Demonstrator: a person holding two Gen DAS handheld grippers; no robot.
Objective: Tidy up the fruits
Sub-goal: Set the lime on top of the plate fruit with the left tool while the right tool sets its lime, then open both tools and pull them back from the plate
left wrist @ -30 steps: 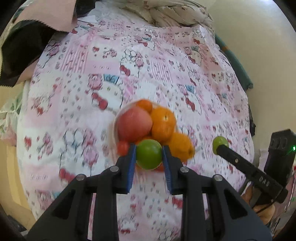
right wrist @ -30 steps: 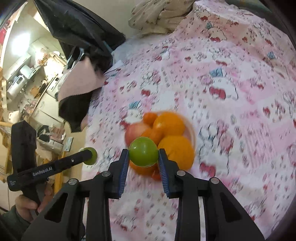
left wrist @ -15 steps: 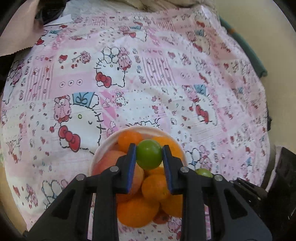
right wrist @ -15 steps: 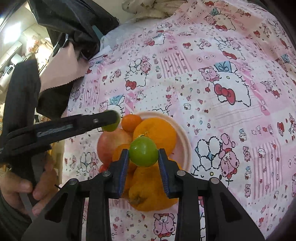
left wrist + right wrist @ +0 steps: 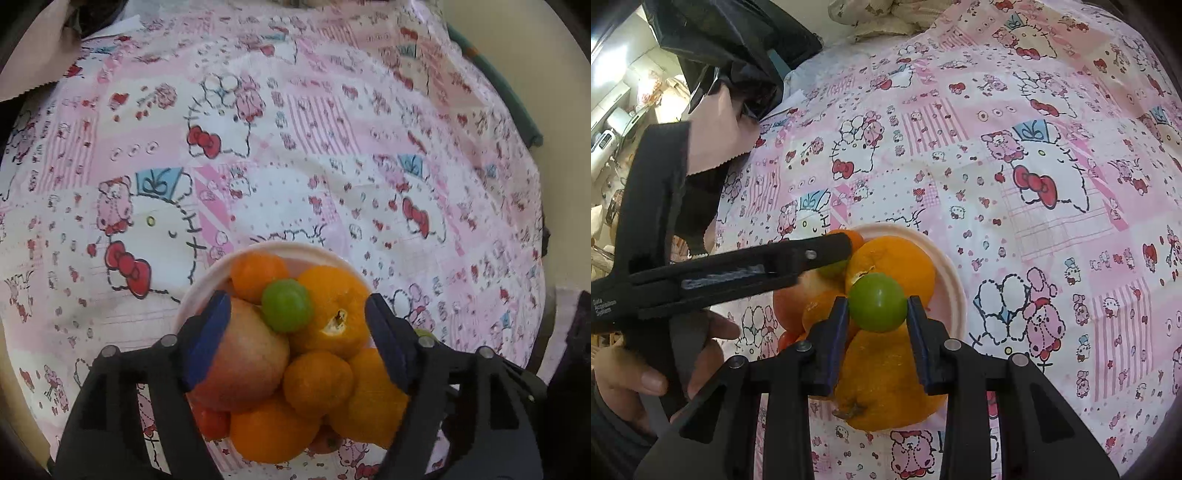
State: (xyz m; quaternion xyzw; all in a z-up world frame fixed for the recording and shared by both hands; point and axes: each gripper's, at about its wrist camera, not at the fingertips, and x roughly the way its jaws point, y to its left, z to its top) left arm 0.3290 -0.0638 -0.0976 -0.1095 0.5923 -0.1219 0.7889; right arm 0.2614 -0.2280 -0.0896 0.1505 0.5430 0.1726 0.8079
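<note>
Pink cartoon-print cloth (image 5: 295, 155) under everything. White bowl (image 5: 199, 291) piled with oranges (image 5: 332, 314) and an apple (image 5: 243, 362). Left gripper (image 5: 295, 339) opening wide, pads clear of green fruit (image 5: 287, 305) resting atop pile. Right gripper (image 5: 877, 325) clamped on second green fruit (image 5: 877, 302) above bowl.

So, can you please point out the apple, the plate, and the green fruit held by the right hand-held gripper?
apple (image 5: 240, 365), left wrist view, its broad pink-red side.
plate (image 5: 955, 291), right wrist view, bare right rim.
green fruit (image 5: 877, 302), right wrist view, its front, between the pads.
</note>
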